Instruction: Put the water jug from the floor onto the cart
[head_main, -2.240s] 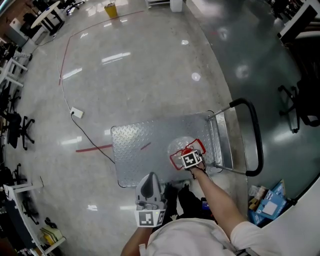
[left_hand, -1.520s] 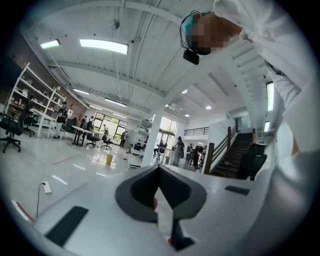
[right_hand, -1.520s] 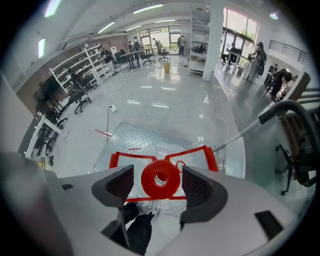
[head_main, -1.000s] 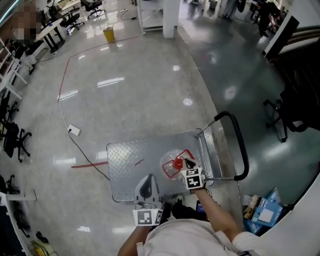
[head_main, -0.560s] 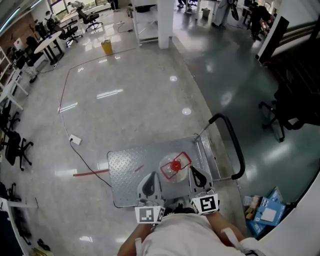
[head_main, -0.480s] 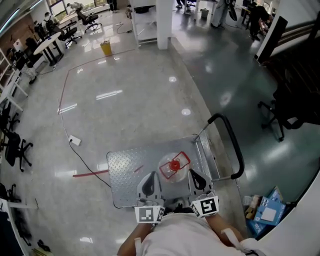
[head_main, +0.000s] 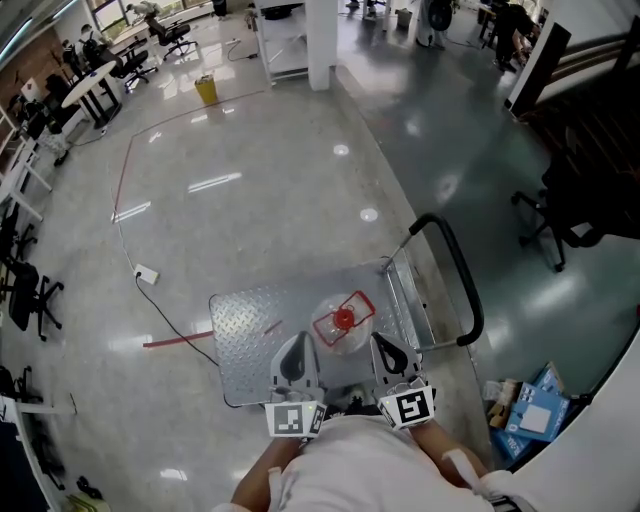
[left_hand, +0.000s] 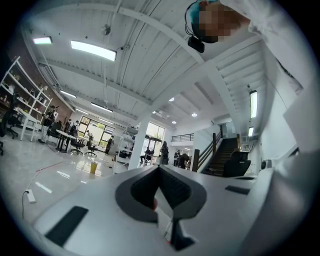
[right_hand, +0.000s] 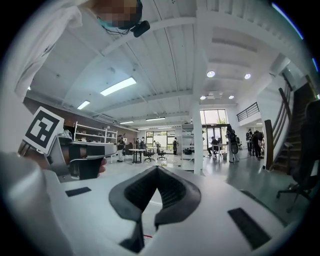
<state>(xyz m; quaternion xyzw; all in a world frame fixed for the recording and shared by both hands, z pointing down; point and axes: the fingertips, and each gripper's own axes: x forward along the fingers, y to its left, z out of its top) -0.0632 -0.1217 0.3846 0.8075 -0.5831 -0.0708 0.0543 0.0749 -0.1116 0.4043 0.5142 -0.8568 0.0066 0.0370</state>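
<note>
The water jug (head_main: 340, 326) stands upright on the cart (head_main: 255, 320). It rests on the diamond-plate deck, near the end that carries the black push handle (head_main: 458, 275). Its red cap (head_main: 343, 318) faces up. The jug's position on the deck is unchanged from the earlier frames.

The right gripper (head_main: 384, 347) was down at the jug's top two seconds ago. It has since been raised and drawn back clear of the jug. It now sits close to the person's body, beside the left gripper (head_main: 297, 348).

In the right gripper view, the jaws are closed tip to tip with nothing between them. In the left gripper view, the jaws are likewise closed and empty.

On the floor left of the cart lie a red tape strip (head_main: 175, 341) and a white power strip (head_main: 146, 273).
</note>
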